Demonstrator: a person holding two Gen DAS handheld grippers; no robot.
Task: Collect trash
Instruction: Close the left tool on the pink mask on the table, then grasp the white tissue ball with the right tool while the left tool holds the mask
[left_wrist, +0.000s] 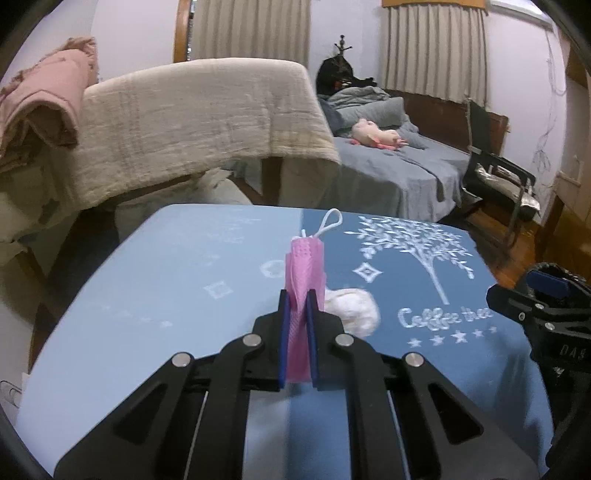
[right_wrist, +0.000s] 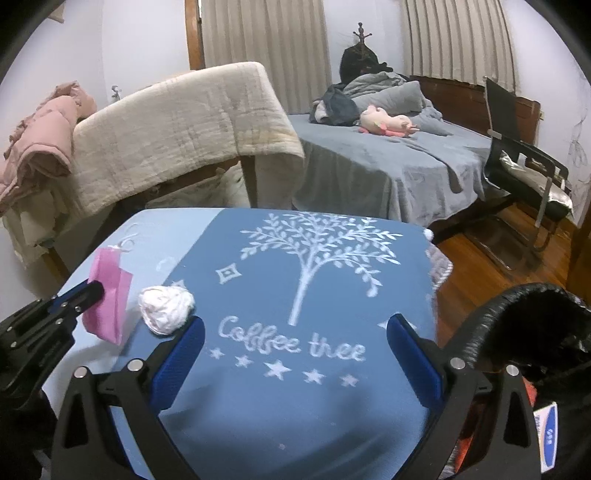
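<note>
Left gripper (left_wrist: 298, 295) clamped on a folded pink face mask (left_wrist: 304, 269), blue pads pressed against both sides, mask standing upright between them with its white ear loop (left_wrist: 330, 221) curling off the top. Lifted, by the look of the right wrist view, just clear of the tabletop (left_wrist: 147, 295), though contact along the mask's lower edge hard to rule out there. Same mask (right_wrist: 109, 295) seen from the side in that view, pinched by the left gripper (right_wrist: 96, 290) at the left edge of the picture.

Just beside the mask, to its right, a crumpled white tissue ball (right_wrist: 166, 308) lying on the blue cloth, near the border between the light-blue half and the darker half printed with a white tree (right_wrist: 314, 258) and the words "Coffee tree". Also visible behind the left gripper's right finger as a white lump (left_wrist: 352, 308).

Right gripper (right_wrist: 295, 328) spread wide over the printed words, nothing between its blue pads; left pad (right_wrist: 184, 347) just beside the tissue ball, apparently not touching.

At the right edge, beside the tabletop, a bin lined with a black bag (right_wrist: 524, 325), mouth open, coloured scraps showing lower down.

Beyond the tabletop: a beige blanket (right_wrist: 177, 129) draped over furniture, a bed (right_wrist: 388, 166) with grey-blue cover and a pink plush toy (right_wrist: 388, 123), a black chair (right_wrist: 517, 158) on the wooden floor.
</note>
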